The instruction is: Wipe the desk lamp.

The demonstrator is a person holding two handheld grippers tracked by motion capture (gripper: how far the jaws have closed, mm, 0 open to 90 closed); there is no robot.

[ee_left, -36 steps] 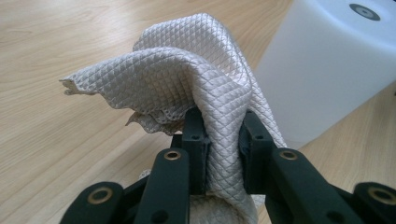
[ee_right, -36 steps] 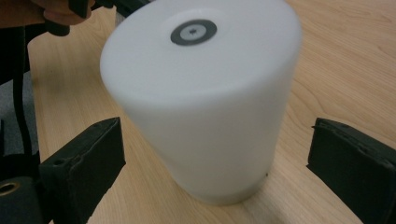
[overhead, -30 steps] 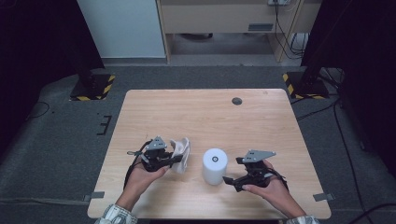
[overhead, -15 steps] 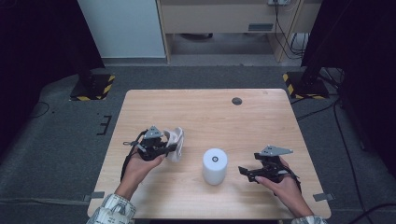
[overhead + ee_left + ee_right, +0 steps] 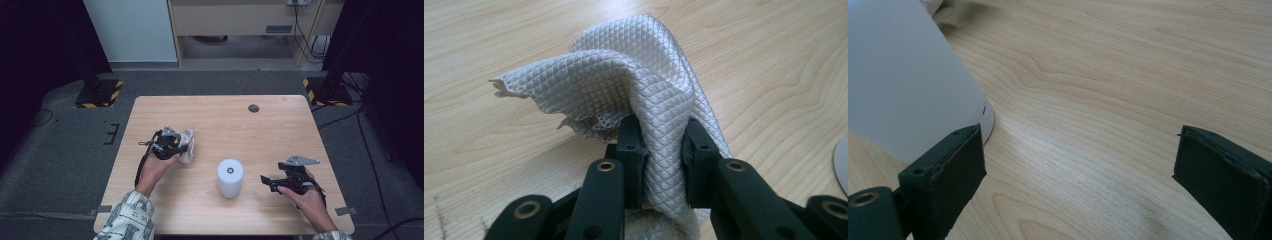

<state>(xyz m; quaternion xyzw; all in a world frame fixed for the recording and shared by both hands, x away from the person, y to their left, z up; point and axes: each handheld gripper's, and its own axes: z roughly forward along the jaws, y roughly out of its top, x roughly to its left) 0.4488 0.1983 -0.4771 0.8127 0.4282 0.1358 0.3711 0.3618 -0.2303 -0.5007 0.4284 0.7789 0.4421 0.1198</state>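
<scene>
Left gripper view: left gripper clamped on quilted grey cloth, bunched. Right gripper low, jaws apart beside smooth white cylinder.

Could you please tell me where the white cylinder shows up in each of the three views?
High view: white cylinder stands upright at lower centre of the table.
Left gripper view: a pale curved edge at the far right may be it; cannot tell.
Right gripper view: upper left.
Shared landmark: the wood-grain tabletop.
</scene>
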